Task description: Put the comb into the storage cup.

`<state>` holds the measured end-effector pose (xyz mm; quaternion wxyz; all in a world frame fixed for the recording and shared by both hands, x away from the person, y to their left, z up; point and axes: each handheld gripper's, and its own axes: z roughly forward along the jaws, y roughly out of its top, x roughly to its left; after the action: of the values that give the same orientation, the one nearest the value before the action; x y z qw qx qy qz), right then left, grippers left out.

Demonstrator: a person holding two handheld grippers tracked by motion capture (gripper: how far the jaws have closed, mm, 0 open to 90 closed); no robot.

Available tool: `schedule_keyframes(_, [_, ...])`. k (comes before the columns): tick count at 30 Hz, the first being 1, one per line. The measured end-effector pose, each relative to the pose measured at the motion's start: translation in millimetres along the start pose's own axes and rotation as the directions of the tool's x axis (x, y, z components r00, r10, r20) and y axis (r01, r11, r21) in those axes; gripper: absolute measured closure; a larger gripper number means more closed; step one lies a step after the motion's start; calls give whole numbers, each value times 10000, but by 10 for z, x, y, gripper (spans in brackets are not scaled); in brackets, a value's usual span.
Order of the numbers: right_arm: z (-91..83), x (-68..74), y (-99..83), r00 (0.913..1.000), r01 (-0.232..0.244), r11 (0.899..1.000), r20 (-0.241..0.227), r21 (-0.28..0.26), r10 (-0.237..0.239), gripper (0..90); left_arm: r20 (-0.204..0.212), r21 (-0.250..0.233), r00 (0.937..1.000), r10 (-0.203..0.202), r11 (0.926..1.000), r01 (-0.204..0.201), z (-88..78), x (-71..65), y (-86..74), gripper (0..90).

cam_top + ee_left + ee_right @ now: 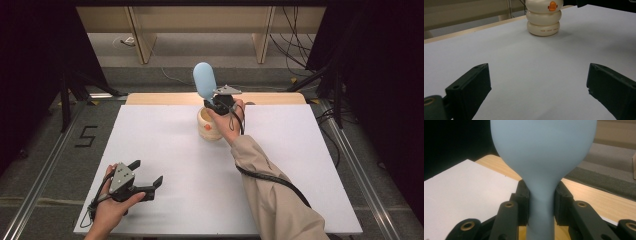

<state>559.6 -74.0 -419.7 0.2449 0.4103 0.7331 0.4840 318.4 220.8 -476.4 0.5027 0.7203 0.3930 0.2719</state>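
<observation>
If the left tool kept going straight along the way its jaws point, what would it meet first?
Probably the cream ringed holder: the open left tool faces it across bare white tabletop, though it sits slightly off-centre, so a miss is possible.

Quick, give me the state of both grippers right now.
Left gripper: open, holding nothing, low over the white table.
Right gripper: shut on the light blue spoon-shaped thing, above the cream holder.

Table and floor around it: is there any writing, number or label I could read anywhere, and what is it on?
"5": a dark numeral marked on the grey floor left of the white table.
Small dark lettering on the bottom ring of the cream ringed holder with an orange duck beak: too small and blurred to read.
The pale blue bulb-shaped object held in the right claw: no writing visible.
</observation>
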Motion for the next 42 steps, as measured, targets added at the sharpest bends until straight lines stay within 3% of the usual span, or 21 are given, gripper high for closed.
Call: schedule_keyframes(42, [46,-23,-45,9999,146,9990,29,417,-147,699,-1,6,10000,10,10000,-10,0,1,-1,49])
